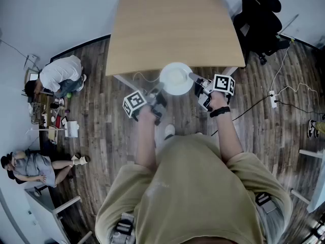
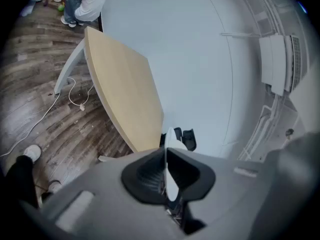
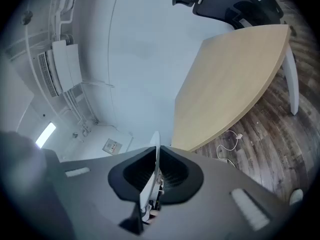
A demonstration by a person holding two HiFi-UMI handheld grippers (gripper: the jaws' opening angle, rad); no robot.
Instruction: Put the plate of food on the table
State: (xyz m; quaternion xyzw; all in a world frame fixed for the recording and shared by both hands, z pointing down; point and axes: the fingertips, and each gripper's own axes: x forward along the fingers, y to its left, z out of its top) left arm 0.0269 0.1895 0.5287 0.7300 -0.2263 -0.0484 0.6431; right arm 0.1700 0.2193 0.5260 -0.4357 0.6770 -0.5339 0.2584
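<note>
Plate: a white plate [image 1: 175, 78] hangs between my two tools and overlaps the near edge of the table [image 1: 172, 29] in the head view. I cannot make out what lies on it, nor whether its underside touches the wood.
Left tool: my left tool [image 1: 158, 91] is clamped on the plate's left rim. In the left gripper view the rim shows edge-on, a thin white sliver pinched between the dark pads.
Right tool: my right tool [image 1: 195, 79] is clamped on the opposite rim. The right gripper view shows the same thin white edge gripped between its jaws.
Table edge: the near edge runs under the plate, and the open tan top stretches away beyond it. A white table leg [image 2: 70, 69] slants down at the near left corner.
Room on my right: a black chair [image 1: 259, 14] stands just beside the table's right side. A power strip [image 1: 272, 98] and its cable [image 1: 289, 90] lie on the floor, well apart from my right arm.
Room on my left: two seated people [image 1: 61, 78] are by the wall, well apart from me.
Floor: dark wood planks, with a white cord [image 1: 139, 77] lying below the table's near edge.
Arms: both forearms reach forward side by side and tip slightly down. My left hand [image 1: 145, 113] and right hand [image 1: 218, 100] hold the tools, with the marker cubes facing up.
</note>
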